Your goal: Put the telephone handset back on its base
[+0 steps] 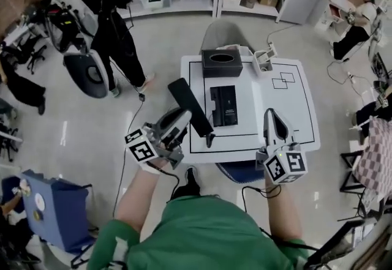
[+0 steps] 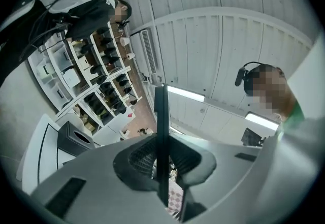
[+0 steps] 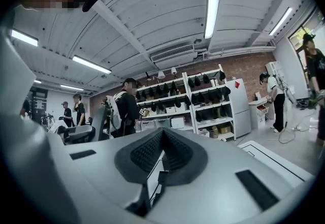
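Note:
The black telephone handset (image 1: 188, 105) hangs slanted over the white table's (image 1: 288, 103) left edge. My left gripper (image 1: 185, 119) is shut on it near its lower half. In the left gripper view the handset (image 2: 161, 116) stands edge-on as a thin dark bar between the pads. The black telephone base (image 1: 224, 105) lies in the middle of the table, just right of the handset and apart from it. My right gripper (image 1: 270, 114) hovers over the table's front right part, its jaws shut with nothing in them (image 3: 162, 134).
A black tissue box (image 1: 222, 62) stands at the table's far edge, with a small white device (image 1: 263, 59) beside it. A grey chair (image 1: 222, 35) is behind the table. A person with a backpack (image 1: 107, 18) stands at the far left. A blue bin (image 1: 55, 210) is at the near left.

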The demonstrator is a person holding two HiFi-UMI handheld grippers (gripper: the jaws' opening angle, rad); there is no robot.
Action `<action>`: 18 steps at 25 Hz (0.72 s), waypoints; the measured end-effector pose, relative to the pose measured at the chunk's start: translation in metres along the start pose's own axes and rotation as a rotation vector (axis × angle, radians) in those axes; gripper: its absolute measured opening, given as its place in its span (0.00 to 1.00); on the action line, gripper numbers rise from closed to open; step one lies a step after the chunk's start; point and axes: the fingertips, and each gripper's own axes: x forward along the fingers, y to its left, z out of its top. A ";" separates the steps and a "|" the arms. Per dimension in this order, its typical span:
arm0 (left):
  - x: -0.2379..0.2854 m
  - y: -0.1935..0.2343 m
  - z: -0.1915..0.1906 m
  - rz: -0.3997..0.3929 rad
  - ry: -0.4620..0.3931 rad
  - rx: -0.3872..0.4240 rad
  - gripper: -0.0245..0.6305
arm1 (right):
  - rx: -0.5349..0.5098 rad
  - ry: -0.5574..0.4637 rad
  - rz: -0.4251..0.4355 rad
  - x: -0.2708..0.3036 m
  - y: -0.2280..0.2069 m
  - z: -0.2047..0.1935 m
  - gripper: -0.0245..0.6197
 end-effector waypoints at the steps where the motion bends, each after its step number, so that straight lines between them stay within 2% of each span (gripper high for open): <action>1: 0.003 0.010 0.000 -0.005 0.013 -0.012 0.16 | 0.001 0.006 -0.013 0.007 -0.002 -0.002 0.07; 9: 0.024 0.080 -0.021 -0.025 0.143 -0.122 0.16 | -0.003 0.052 -0.083 0.038 -0.006 -0.017 0.07; 13: 0.033 0.112 -0.048 -0.023 0.232 -0.172 0.16 | 0.012 0.091 -0.105 0.045 -0.013 -0.034 0.07; 18: 0.042 0.144 -0.087 0.003 0.318 -0.212 0.16 | 0.046 0.139 -0.083 0.053 -0.029 -0.057 0.07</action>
